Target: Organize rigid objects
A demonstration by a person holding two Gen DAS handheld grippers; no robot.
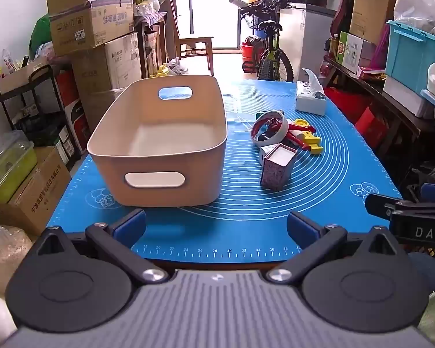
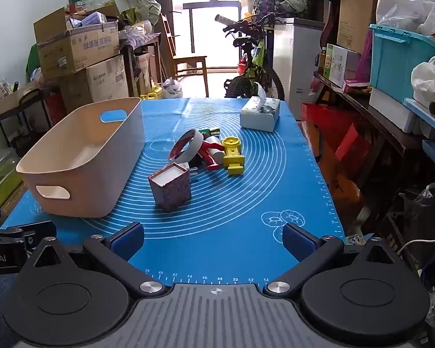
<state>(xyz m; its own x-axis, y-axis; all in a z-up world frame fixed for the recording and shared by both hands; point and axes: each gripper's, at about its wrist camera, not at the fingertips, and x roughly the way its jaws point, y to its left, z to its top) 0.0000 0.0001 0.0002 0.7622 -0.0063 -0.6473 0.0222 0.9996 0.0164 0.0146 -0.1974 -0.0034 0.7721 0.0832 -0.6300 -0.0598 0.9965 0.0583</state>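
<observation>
Your right gripper (image 2: 213, 239) hung over the near edge of the blue mat (image 2: 246, 203), its blue pads spread wide with nothing between them. You had the beige bin (image 2: 81, 156) along the mat's left edge, empty. Just right of it, toward the middle, stood a small patterned box (image 2: 171, 188), tilted. Behind that lay a jumble: a white ring (image 2: 188, 145), a red piece (image 2: 210, 149) and a yellow toy (image 2: 233, 155), touching one another. A tissue box (image 2: 259, 114) sat near the far right corner. Your left gripper (image 2: 5, 243) showed at the left.
</observation>
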